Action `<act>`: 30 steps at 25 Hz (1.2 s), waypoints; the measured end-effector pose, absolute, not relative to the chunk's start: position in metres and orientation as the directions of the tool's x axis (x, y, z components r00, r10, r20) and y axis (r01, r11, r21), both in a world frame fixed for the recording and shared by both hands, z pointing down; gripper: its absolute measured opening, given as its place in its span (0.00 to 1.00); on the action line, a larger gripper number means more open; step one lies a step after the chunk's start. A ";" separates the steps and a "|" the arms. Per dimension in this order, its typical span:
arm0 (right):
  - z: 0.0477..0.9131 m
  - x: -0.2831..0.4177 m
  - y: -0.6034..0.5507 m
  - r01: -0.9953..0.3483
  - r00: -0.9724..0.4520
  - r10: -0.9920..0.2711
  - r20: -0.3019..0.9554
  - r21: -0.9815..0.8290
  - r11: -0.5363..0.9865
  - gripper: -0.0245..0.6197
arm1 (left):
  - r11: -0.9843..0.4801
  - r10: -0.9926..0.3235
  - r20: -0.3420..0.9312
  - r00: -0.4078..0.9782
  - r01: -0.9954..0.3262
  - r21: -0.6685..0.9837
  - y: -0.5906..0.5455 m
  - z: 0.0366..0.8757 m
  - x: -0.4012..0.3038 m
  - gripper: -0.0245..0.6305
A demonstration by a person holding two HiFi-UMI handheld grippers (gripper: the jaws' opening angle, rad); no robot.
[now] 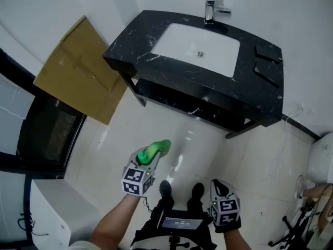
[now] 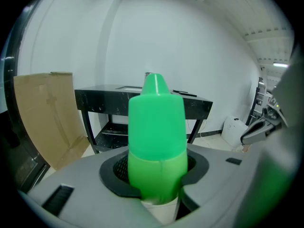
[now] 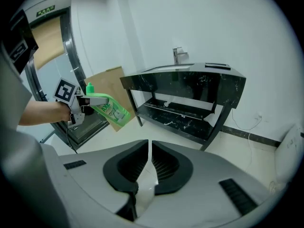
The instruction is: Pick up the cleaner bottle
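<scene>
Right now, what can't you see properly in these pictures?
Cleaner bottle lower half: head view, hidden by the left gripper.
Its label words: right gripper view, too small.
Faucet: left gripper view, mostly behind the bottle.
White fixture: head view, cut off by the right edge.

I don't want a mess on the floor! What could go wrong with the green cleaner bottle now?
The cleaner bottle hangs tilted in the air, held only by the left claw; if it slips, it could drop onto the tiled floor. The right claw is shut and empty, so it would not catch it. The black sink counter stands ahead; a swing might bump it.
</scene>
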State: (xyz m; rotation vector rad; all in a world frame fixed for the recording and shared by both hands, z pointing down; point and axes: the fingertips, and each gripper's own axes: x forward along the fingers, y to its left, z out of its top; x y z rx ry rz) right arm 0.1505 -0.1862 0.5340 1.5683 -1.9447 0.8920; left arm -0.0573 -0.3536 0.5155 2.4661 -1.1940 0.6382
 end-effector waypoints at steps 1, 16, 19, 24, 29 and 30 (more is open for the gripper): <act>0.530 0.149 -0.184 -0.974 -0.225 -0.662 0.715 -0.187 0.129 0.07 | -0.593 -0.655 0.519 0.550 -0.799 0.098 -0.350 0.510 -0.059 0.30; 0.465 0.143 -0.171 -0.977 -0.212 -0.705 0.677 -0.142 0.157 0.07 | -0.593 -0.698 0.422 0.578 -0.798 0.112 -0.318 0.412 -0.077 0.30; 0.450 0.148 -0.181 -0.980 -0.195 -0.744 0.639 -0.105 0.167 0.07 | -0.588 -0.712 0.402 0.576 -0.802 0.108 -0.318 0.399 -0.081 0.30; 0.433 0.151 -0.186 -0.981 -0.189 -0.773 0.606 -0.088 0.170 0.07 | -0.580 -0.722 0.386 0.575 -0.806 0.115 -0.311 0.387 -0.090 0.30; 0.420 0.152 -0.189 -0.981 -0.191 -0.787 0.587 -0.087 0.174 0.07 | -0.573 -0.739 0.360 0.569 -0.812 0.107 -0.307 0.373 -0.098 0.30; 0.418 0.152 -0.188 -0.981 -0.192 -0.788 0.586 -0.089 0.173 0.07 | -0.572 -0.743 0.354 0.568 -0.813 0.105 -0.307 0.371 -0.101 0.30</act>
